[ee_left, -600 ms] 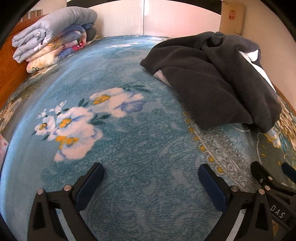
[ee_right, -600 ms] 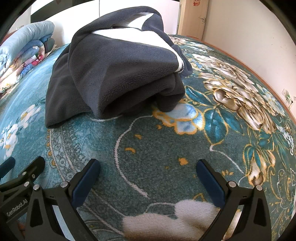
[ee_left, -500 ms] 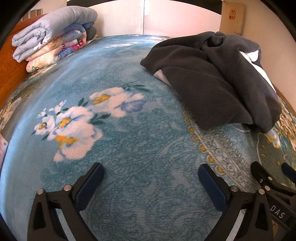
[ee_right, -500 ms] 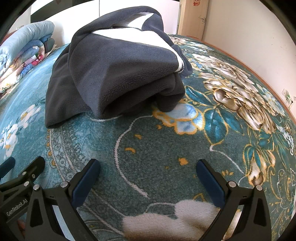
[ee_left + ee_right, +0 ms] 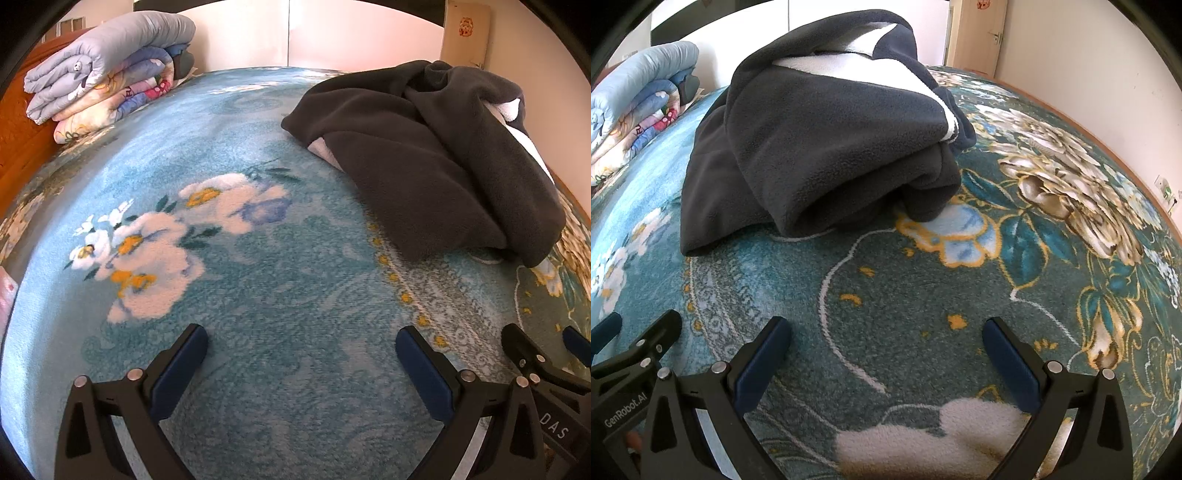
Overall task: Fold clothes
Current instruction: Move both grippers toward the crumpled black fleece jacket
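A dark grey fleece garment (image 5: 436,158) with a white lining lies bunched on the flowered blue blanket (image 5: 258,277), at the upper right in the left wrist view. In the right wrist view the same fleece garment (image 5: 831,140) fills the upper middle as a rumpled heap. My left gripper (image 5: 301,350) hovers open over bare blanket, well short of the garment. My right gripper (image 5: 886,343) is open too, over the blanket in front of the heap, with nothing between its fingers. Each gripper shows at the edge of the other's view.
A stack of folded quilts (image 5: 107,70) rests at the far left against a wooden headboard (image 5: 14,125). Pale walls and a door (image 5: 975,37) stand behind the bed. The blanket's right edge (image 5: 1137,155) runs close to the wall.
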The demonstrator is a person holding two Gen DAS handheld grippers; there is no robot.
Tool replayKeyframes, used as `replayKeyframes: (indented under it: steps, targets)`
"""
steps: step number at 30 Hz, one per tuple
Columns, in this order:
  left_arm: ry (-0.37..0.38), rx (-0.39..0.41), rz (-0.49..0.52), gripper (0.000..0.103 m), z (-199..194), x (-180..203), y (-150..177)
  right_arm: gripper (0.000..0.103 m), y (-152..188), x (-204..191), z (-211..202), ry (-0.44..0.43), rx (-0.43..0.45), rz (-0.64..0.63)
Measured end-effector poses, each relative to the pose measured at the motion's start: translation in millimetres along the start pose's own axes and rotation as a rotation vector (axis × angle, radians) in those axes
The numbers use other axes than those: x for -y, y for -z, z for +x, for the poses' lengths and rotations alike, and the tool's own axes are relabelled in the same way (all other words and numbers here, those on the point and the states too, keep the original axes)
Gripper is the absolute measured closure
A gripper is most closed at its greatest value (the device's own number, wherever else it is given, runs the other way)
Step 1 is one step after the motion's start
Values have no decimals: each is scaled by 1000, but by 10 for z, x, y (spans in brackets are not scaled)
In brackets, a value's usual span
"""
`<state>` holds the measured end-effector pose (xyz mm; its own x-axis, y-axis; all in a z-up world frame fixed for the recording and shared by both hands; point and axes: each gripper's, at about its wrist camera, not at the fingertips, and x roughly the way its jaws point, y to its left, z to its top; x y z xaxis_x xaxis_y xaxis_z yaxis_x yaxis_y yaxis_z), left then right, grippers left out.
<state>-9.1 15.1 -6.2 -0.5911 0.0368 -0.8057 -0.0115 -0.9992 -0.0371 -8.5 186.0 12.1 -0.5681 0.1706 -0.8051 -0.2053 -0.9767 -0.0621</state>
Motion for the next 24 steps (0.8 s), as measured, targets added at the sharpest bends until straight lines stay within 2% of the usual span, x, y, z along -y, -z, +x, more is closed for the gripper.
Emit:
replayKeyframes:
  steps: [4,9,14,17,19,21,22,24]
  targets:
    - [8,-12,-8,0,-2,-11,-29,0,3,7,0,-6,-2,4]
    - [54,43,-74,0,-114,-184,-54,0,2,-3,9,1,-4,-1]
    - [103,102,-144,0,-233,-365,-76,0,-9,69,-32,-35,1,28]
    - [132,138,-186,0,-305,-474,-89,0,-70,155,-303,-76,114,74]
    - [122,216,-220,0,-437,-588,-102,0,-261,157,-544,-106,235,72]
    - [106,303,-256,0,-582,-708,-115,0,-562,97,-690,-145,310,49]
    - [104,326,-269,0,-611,-754,-139,0,-708,51,-706,-162,316,34]
    - [90,293,-263,0,-496,-728,-251,0,-1004,-123,-612,-149,287,-19]
